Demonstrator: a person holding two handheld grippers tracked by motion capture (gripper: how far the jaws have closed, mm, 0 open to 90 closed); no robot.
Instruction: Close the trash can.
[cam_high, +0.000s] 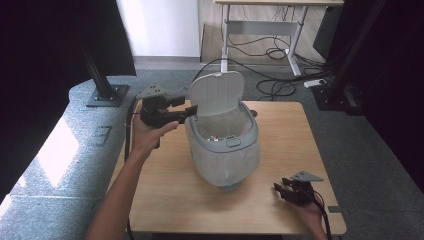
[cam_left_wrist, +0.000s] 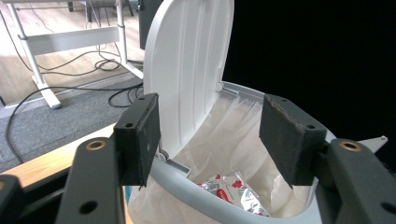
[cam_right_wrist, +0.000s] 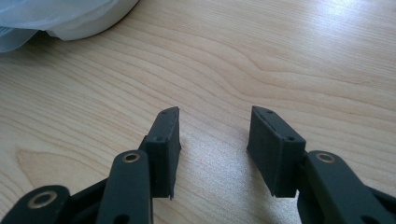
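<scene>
You are holding your left gripper (cam_high: 191, 108) with jaws wide apart and empty at the raised lid (cam_high: 216, 92) of the bin (cam_high: 223, 143) mid-frame, while your right gripper (cam_high: 281, 188), also gaping empty, is resting on the table (cam_high: 170, 190) lower right, farther off.

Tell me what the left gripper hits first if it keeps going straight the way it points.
Probably the raised lid of the bin: the left gripper, open, points at the lid's inner face just above the rim, though the depth is hard to judge.

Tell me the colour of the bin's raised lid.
White, clearest in the left gripper view: lid.
</scene>
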